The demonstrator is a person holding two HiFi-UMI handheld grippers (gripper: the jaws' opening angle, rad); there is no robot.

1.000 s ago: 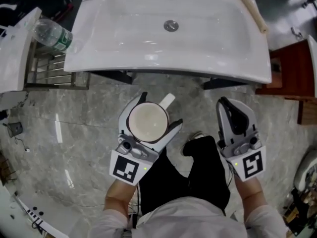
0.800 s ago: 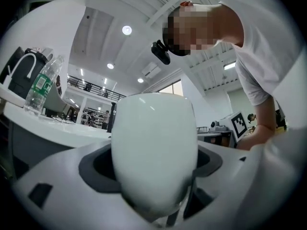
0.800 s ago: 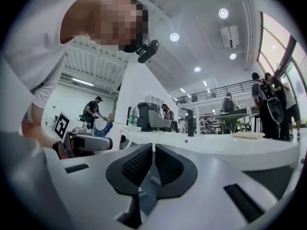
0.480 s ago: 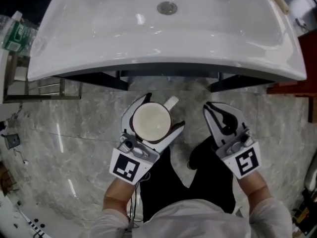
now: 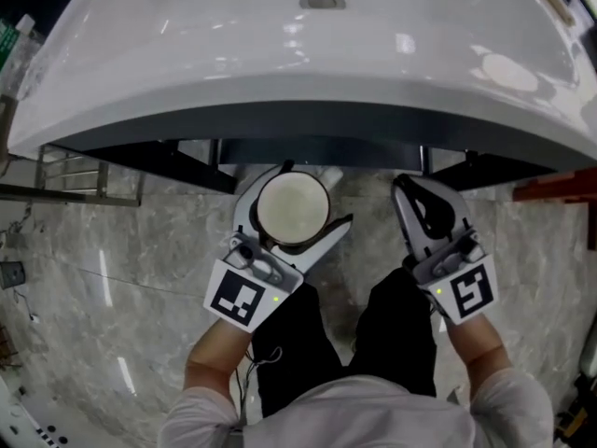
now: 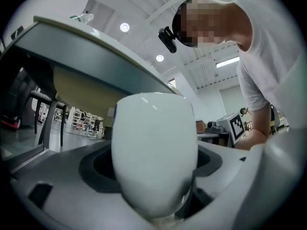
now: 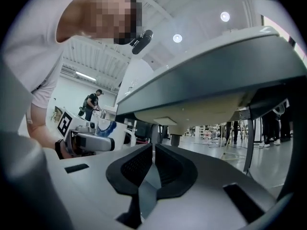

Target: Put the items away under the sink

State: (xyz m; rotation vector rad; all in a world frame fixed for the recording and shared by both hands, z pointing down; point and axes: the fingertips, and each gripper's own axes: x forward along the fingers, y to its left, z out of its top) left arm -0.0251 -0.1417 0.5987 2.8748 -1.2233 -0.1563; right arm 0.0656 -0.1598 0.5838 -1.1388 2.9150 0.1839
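A white sink (image 5: 308, 63) fills the top of the head view, its drain (image 5: 323, 0) near the far edge. Just below the sink's front rim, the left gripper (image 5: 312, 194) is clamped on a white mug (image 5: 293, 207), jaws wide around its body. The mug is upright, mouth up, with its handle pointing in under the sink. In the left gripper view the mug's rounded side fills the space between the jaws.

Beside it, also just below the rim, the right gripper (image 5: 410, 189) has its jaws pressed together with nothing between them.

Ahead of both grippers, a dark frame (image 5: 317, 149) spans the underside of the sink, with slanted supports at either end. Grey marbled floor (image 5: 140, 250) lies beneath. Left of the sink stands a metal rack (image 5: 65, 171); right of it, a red-brown cabinet (image 5: 560, 189).

At the sink's far left corner sits a bottle (image 5: 9, 37) with a green label, its print too small to read. Each gripper carries a black-and-white square marker (image 5: 237, 308), with no words on it.
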